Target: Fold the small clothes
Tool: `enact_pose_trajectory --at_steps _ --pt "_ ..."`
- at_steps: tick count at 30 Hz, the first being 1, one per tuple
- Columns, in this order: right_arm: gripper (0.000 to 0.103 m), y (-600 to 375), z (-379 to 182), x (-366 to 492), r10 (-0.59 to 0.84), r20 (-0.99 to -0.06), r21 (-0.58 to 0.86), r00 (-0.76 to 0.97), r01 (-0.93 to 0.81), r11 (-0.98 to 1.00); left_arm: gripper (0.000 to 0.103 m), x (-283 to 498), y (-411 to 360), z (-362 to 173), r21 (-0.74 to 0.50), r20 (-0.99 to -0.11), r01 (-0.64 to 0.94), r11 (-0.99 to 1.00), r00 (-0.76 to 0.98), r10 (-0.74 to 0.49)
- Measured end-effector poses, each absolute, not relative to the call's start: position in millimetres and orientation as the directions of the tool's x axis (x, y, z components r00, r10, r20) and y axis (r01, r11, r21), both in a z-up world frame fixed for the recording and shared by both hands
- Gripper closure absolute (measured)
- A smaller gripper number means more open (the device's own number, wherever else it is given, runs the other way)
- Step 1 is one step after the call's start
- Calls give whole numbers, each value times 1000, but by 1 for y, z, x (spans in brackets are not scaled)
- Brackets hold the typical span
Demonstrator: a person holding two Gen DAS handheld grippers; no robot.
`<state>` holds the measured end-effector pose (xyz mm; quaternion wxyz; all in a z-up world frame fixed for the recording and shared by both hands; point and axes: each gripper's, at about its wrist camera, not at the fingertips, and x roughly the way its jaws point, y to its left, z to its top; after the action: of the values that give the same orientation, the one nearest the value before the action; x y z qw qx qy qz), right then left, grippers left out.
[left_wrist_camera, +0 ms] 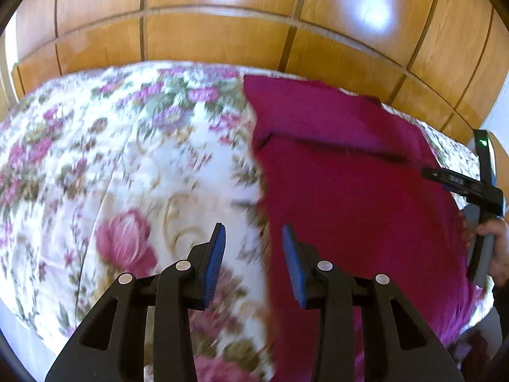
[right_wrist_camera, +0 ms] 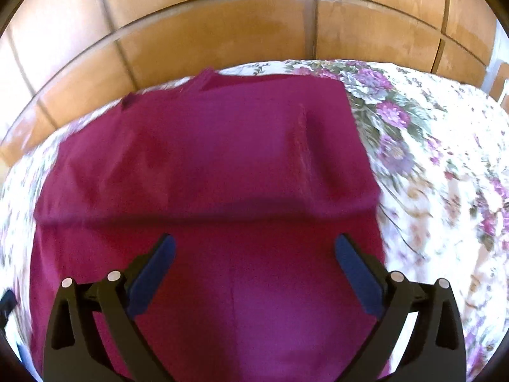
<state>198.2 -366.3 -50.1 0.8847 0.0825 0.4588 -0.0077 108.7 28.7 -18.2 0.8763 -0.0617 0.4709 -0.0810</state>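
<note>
Wooden panelled wardrobe behind a floral quilted bedspread. Magenta cotton garment spread toward the bed's far edge, one fold across. Right gripper directly above, jaws wide, empty. Left gripper at its left hem, part-open, empty.

Floral bedspread with pink and purple roses, glossy wooden wardrobe panels behind

The left tool tilts downward, its jaws partly apart with nothing between them. The right tool also tilts down, jaws spread wide and empty. A hand grips its handle.
</note>
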Motion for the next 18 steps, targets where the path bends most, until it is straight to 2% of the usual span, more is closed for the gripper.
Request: enact_pose_trajectory --at_steps 5,8,12,15,17,18 --pt "3 -389 -51 140 61 -830 131 554 86 988 67 77 56 -34 -336 -813 155 929 450 -369" --pt "4 -407 -61 97 75 -856 147 512 102 984 67 59 58 -39 -371 -810 199 907 408 -421" --pt "8 -415 -74 35 175 -871 246 459 99 964 67 42 55 -42 -399 -806 253 881 362 -469" --pt "30 -410 -76 0 230 -874 289 428 78 954 67 37 49 -40 -425 -797 290 858 329 -506" --pt "50 -405 -78 -15 259 -873 312 413 66 948 67 34 46 -39 -442 -792 305 844 309 -526" --pt "55 -403 -78 -18 258 -874 308 412 58 950 67 34 42 -40 -447 -791 320 835 294 -536"
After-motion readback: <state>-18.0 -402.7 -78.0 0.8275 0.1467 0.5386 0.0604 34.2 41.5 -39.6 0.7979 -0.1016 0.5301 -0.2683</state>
